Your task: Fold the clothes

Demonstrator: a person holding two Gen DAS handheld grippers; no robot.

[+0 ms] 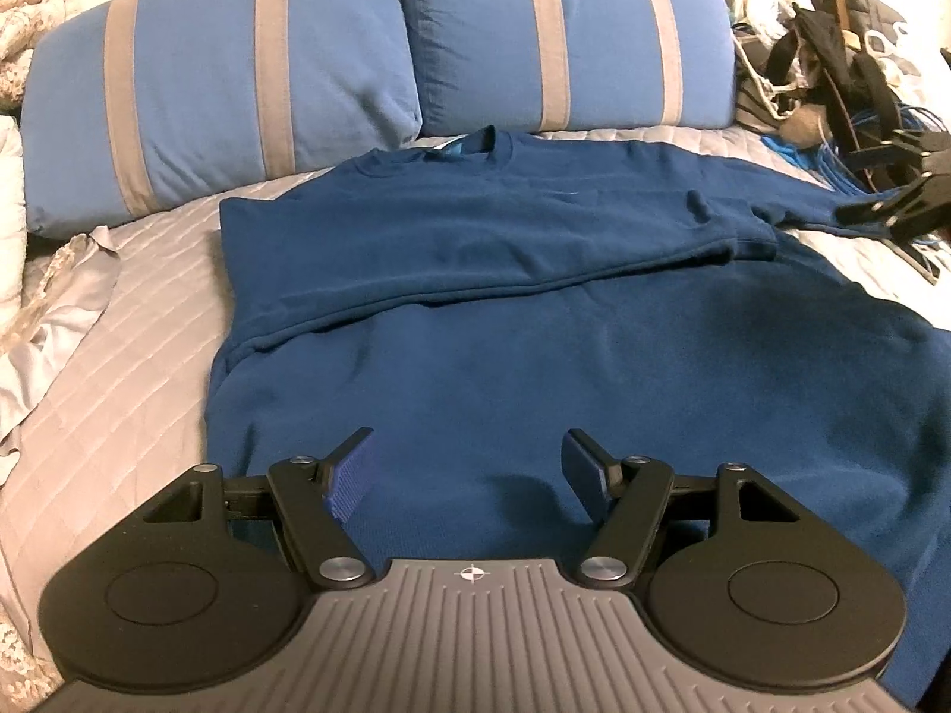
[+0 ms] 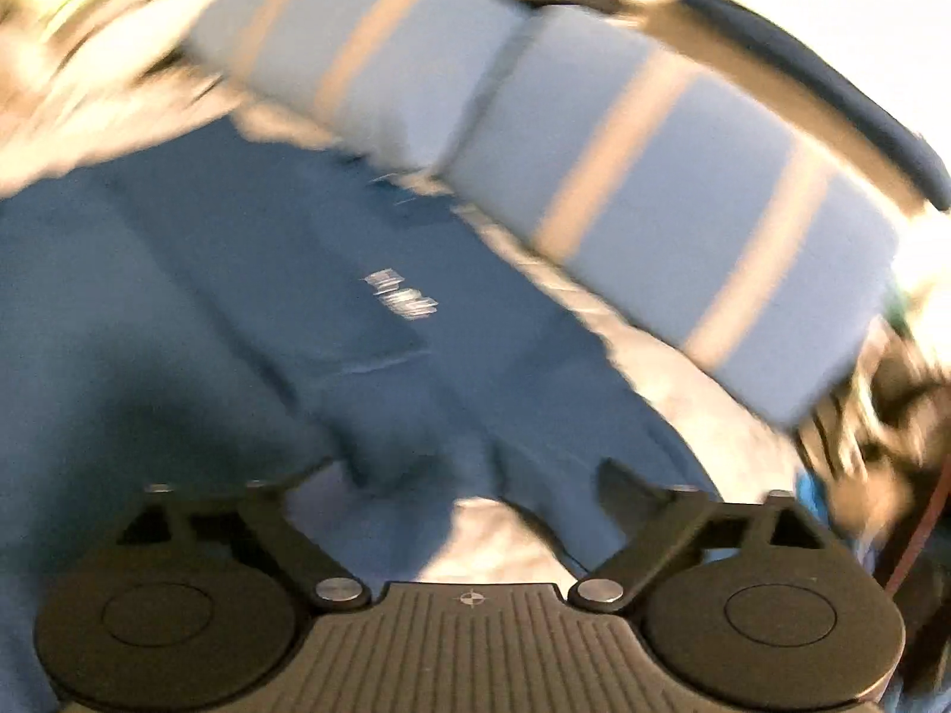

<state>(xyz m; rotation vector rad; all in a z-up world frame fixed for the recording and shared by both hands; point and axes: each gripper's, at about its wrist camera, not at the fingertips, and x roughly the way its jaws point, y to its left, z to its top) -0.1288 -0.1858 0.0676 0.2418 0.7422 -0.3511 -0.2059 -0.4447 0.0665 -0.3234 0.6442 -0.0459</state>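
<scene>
**Blue sweatshirt spread on the bed, both your grippers wide and empty**

Your left gripper (image 1: pixel 469 463) hangs over the lower part of the blue sweatshirt (image 1: pixel 535 309), jaws spread wide with nothing between them; the cloth lies below and ahead of its fingers (image 1: pixel 350 475). The sweatshirt lies flat on the grey quilted bedspread (image 1: pixel 119 368), collar toward the two blue striped pillows (image 1: pixel 238 89) at the head of the bed. One sleeve is folded across the chest, its cuff ending right of centre. The other sleeve stretches out to the right, and your right gripper (image 1: pixel 879 214) shows there at the frame's edge, close to that sleeve's end; from this view you cannot tell whether it touches the cloth.

Your right wrist view is heavily blurred. In it your right gripper (image 2: pixel 469 481) has its jaws parted and grips nothing. The sweatshirt (image 2: pixel 238 297) fills the left and centre ahead of it, with an edge of the cloth running down between the fingers and pale bedspread (image 2: pixel 487 535) showing in the gap. The pillows (image 2: pixel 594 178) run across the top. A tangle of dark straps and blue cables (image 1: pixel 862 89) sits on the bed's right side
</scene>
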